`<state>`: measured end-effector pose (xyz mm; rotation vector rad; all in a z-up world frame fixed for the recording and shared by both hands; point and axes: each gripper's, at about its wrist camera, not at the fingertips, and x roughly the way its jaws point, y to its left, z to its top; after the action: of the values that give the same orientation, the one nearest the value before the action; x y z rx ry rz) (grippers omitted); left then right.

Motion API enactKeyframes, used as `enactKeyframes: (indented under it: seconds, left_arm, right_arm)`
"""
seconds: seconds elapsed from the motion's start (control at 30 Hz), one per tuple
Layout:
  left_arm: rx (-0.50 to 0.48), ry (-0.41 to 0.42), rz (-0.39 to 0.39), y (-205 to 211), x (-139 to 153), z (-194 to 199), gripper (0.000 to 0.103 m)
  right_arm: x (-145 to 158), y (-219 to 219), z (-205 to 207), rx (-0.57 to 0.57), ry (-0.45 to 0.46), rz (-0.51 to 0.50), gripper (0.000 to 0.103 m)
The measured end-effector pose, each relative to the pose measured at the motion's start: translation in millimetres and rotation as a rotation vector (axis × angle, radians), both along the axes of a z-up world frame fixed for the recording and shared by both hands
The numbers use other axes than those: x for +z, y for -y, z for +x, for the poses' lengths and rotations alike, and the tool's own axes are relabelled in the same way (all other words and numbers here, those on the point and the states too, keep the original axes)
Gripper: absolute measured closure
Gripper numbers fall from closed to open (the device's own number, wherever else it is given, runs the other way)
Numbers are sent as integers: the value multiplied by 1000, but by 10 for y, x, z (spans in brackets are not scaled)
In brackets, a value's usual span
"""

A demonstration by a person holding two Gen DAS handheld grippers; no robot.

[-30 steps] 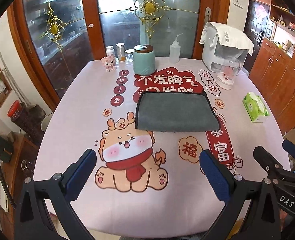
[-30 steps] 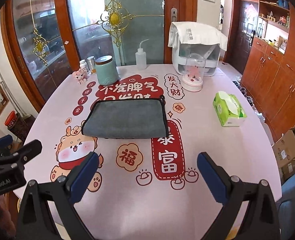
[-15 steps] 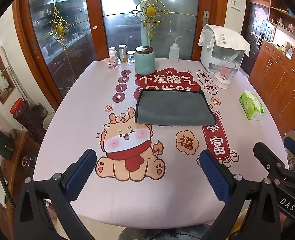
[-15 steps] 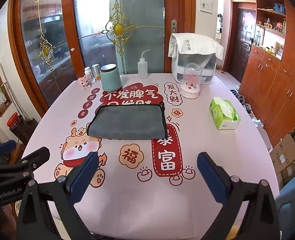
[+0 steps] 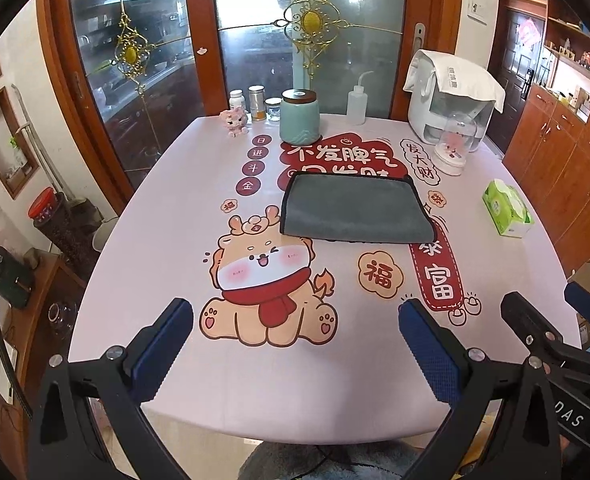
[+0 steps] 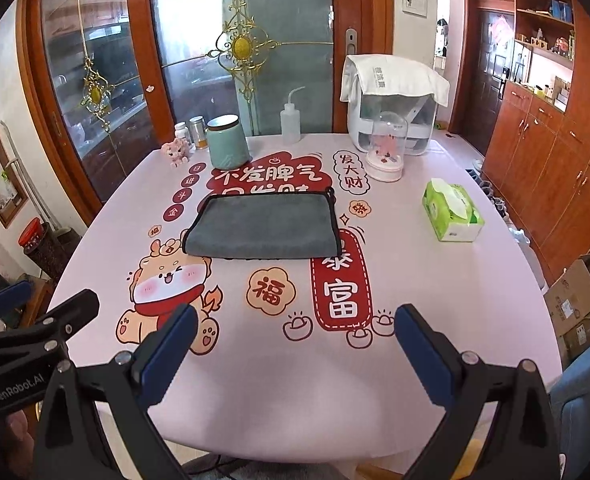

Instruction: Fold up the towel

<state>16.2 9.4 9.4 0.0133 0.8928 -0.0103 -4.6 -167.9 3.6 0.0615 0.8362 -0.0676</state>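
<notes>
Near the table's [image 5: 143, 216] front edge I hold both tools back, higher and farther from the towel [image 5: 355, 210] than a second ago: the whole table now fits in each view, where before the towel filled more of it. The towel itself has not shifted; it lies flat past the middle of the table, a neat grey rectangle already doubled, its far edge over the red lettering and its near edge just beyond the cartoon dragon [image 5: 267, 276]. I judge the pull-back means the fold in hand is finished, or that I am only lining up for another. My left tool [image 5: 295, 344] hangs over the near edge, fingers spread wide, nothing between them. My right tool [image 6: 295, 344] sits level beside it, just as wide and equally empty, aimed straight up the table. Both point forward and slightly down at the towel, well apart from it. A tissue box [image 6: 453, 212] lies off to the right, clear of any reach.
</notes>
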Motion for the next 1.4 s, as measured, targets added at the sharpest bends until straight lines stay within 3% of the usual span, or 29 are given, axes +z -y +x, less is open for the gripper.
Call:
enactKeyframes:
  seconds: [1.4]
  left_arm:
    - [17, -4, 10, 32, -70, -43, 1]
  right_arm:
    - [15, -1, -25, 2, 12, -30, 4]
